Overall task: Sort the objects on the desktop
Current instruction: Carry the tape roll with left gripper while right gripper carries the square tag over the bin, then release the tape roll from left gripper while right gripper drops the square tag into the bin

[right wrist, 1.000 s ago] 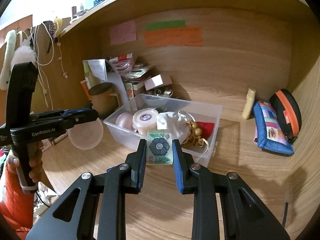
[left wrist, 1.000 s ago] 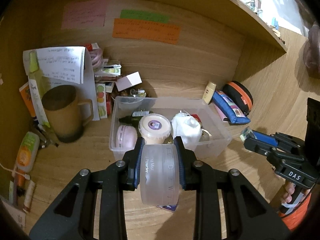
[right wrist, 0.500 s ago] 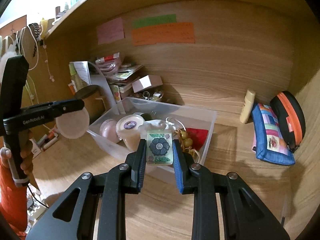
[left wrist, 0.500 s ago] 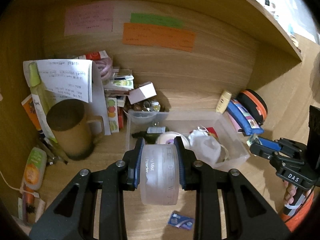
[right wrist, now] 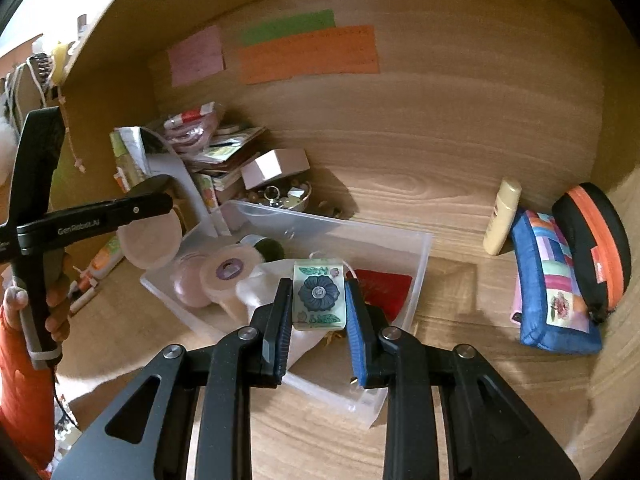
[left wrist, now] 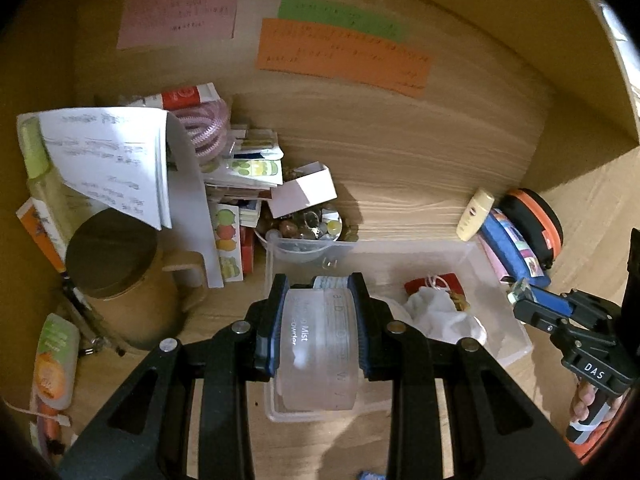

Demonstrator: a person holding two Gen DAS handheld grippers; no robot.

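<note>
A wooden counter [right wrist: 460, 400] inside a desk alcove holds a clear plastic bin [right wrist: 416, 276] at its centre. The bin already contains a pink round case [right wrist: 188, 286], a cream jar with a purple label [right wrist: 230, 270], a white cloth pouch [left wrist: 436, 312] and a red item [right wrist: 384, 286], so the sorting looks partly done.

The left gripper [left wrist: 318, 328] has its jaws closed on a translucent round powder tub [left wrist: 318, 344], held over the bin's near left end. The right gripper [right wrist: 318, 308] has its jaws closed on a small green tile with a dark flower [right wrist: 319, 294], held over the bin's middle. Neither is dropped in yet.

Left to sort, by the look of it: a cream tube [right wrist: 502, 216], a blue patchwork pouch [right wrist: 554, 280] and an orange-and-black case [right wrist: 596, 240] right of the bin, and a brown mug [left wrist: 120, 280] with papers [left wrist: 116, 156] to its left.
</note>
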